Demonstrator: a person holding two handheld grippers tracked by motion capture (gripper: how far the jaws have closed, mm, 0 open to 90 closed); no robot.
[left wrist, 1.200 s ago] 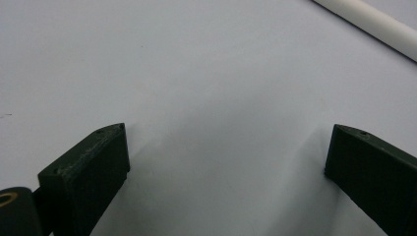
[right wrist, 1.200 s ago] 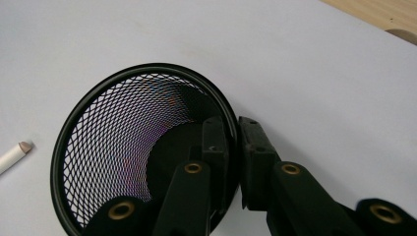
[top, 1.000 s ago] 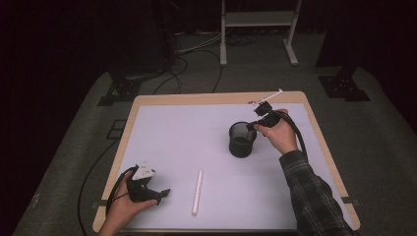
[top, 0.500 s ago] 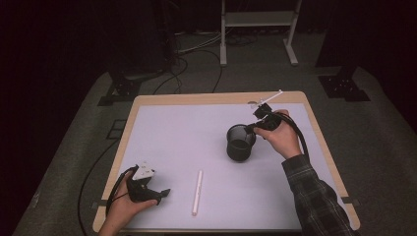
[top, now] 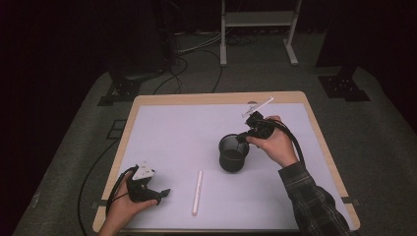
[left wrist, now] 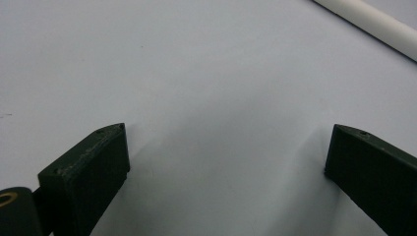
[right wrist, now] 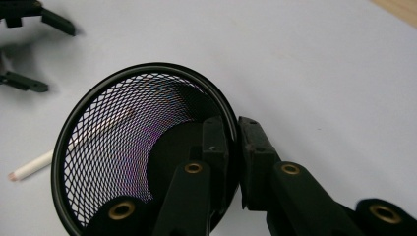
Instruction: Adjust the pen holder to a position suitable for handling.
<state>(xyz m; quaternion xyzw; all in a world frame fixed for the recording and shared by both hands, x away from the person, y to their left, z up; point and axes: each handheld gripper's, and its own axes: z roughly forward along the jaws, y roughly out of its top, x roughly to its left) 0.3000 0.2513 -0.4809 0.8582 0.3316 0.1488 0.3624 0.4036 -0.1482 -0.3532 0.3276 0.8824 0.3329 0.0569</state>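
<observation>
A black mesh cup [top: 233,153] is right of the mat's middle. My right gripper [top: 242,138] is shut on its rim, one jaw inside the wall and one outside. The right gripper view looks down into the cup [right wrist: 142,147], with the right gripper [right wrist: 235,132] pinching its right-hand wall. A white stick [top: 197,191] lies flat on the mat in front of the cup, and shows through the mesh as well [right wrist: 32,167]. My left gripper [top: 161,195] rests at the front left, open with nothing between its jaws [left wrist: 226,142]. The stick [left wrist: 373,24] lies just beyond them.
A white mat [top: 172,137] covers the wooden table [top: 216,97]. A small white and black part [top: 256,105] lies near the far edge behind the right hand. Beyond the table are dark floor, cables and a metal stand [top: 258,29].
My right hand has brought the mesh cup toward the near edge and slightly left, still gripped by the rim. The left gripper and the stick have stayed put.
</observation>
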